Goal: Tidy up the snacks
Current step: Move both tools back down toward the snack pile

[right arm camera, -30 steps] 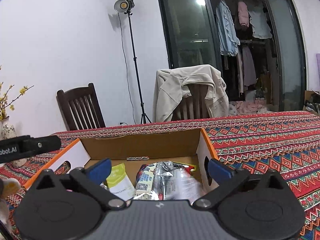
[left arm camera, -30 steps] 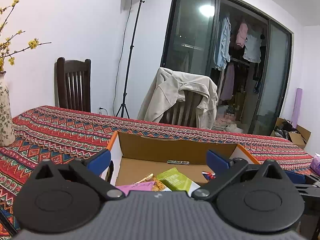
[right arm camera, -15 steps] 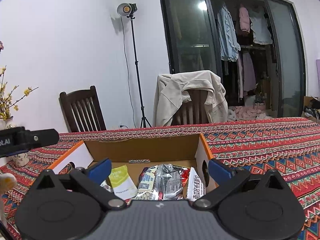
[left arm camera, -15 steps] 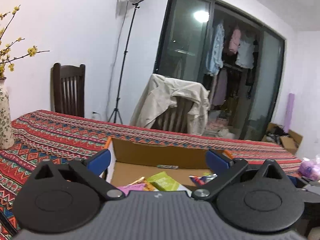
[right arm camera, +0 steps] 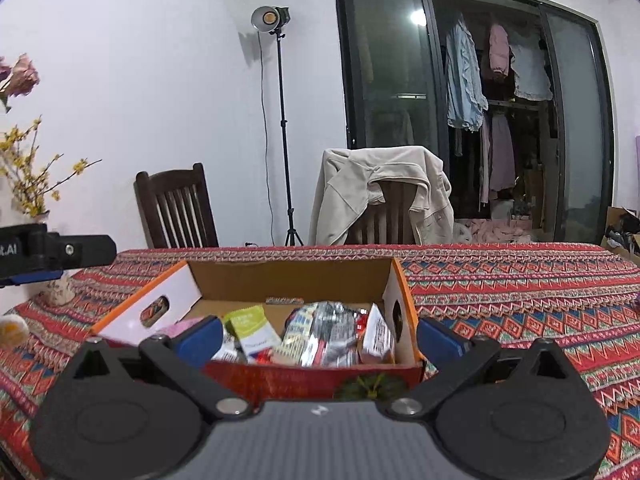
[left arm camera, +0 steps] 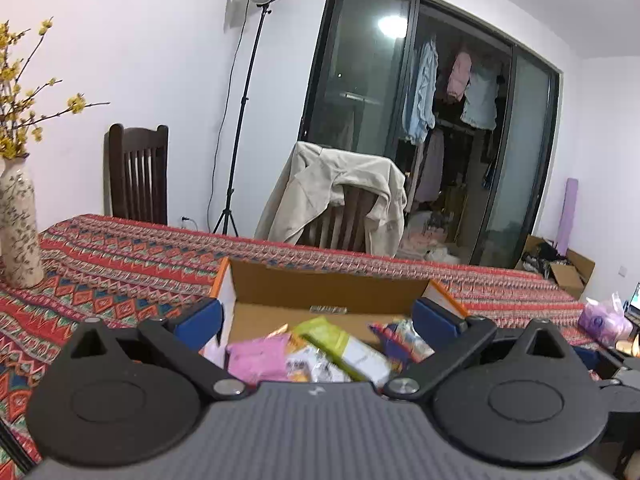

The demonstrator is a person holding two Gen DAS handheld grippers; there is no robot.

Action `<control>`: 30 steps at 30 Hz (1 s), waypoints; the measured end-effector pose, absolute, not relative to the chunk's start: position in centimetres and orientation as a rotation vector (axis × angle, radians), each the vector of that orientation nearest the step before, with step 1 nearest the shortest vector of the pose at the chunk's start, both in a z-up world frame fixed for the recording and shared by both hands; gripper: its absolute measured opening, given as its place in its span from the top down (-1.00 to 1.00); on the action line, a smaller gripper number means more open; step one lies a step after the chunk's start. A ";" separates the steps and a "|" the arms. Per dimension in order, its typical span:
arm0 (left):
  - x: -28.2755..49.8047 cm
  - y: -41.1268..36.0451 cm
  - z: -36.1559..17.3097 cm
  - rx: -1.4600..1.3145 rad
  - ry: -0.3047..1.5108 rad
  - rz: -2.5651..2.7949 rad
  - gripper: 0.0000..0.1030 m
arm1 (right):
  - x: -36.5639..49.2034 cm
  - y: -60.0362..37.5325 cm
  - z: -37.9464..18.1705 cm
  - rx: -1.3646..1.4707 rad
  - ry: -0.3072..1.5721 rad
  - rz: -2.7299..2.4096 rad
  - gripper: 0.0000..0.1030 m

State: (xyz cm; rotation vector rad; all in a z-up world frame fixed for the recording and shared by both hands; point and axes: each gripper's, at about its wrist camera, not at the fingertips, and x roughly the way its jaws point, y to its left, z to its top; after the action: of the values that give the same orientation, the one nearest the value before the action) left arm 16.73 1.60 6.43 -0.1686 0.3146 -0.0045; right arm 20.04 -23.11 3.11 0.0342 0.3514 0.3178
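An open cardboard box (right arm camera: 288, 280) with orange-edged white sides sits on the patterned tablecloth; it also shows in the left wrist view (left arm camera: 320, 288). Inside lie several snack packets: a green-and-white packet (right arm camera: 252, 328), a silvery packet (right arm camera: 332, 332), a white packet (right arm camera: 376, 336), and a pink packet (left arm camera: 256, 356). My left gripper (left arm camera: 316, 320) is open and empty, just in front of the box. My right gripper (right arm camera: 320, 336) is open and empty, above the box's near wall. The left gripper's body (right arm camera: 56, 252) shows at the left of the right wrist view.
A flowered vase (left arm camera: 18, 224) with yellow blossoms stands at the table's left. Two wooden chairs stand behind the table, one (right arm camera: 384, 200) draped with a beige jacket. A light stand (right arm camera: 280, 128) is by the wall. A pink bag (left arm camera: 604, 316) lies at far right.
Both grippers have pulled back and risen from the box, so more of the box and its near wall shows. Both stay open and empty.
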 end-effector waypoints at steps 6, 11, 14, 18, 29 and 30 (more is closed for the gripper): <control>14.9 2.2 5.1 -0.135 0.354 0.022 -1.00 | 17.6 -23.8 1.7 0.027 0.382 0.320 -1.00; 13.2 3.1 4.1 -0.134 0.385 0.036 -1.00 | 15.7 -24.4 0.2 0.026 0.427 0.319 -1.00; 12.2 3.3 3.3 -0.129 0.411 0.035 -1.00 | 14.7 -24.9 -0.6 0.031 0.451 0.316 -1.00; 10.9 3.8 2.1 -0.136 0.442 0.034 -1.00 | 13.6 -25.3 -1.1 0.036 0.472 0.311 -1.00; 8.9 4.5 0.2 -0.167 0.518 0.031 -1.00 | 11.3 -25.6 -2.1 0.017 0.509 0.324 -1.00; 8.8 4.5 0.2 -0.164 0.519 0.029 -1.00 | 11.2 -25.6 -2.1 0.017 0.509 0.326 -1.00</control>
State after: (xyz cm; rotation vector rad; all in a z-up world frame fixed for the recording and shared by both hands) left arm 8.76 4.45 0.22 -0.1642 0.5185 0.0293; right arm 11.21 -25.62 -2.08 0.0172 0.5089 0.3259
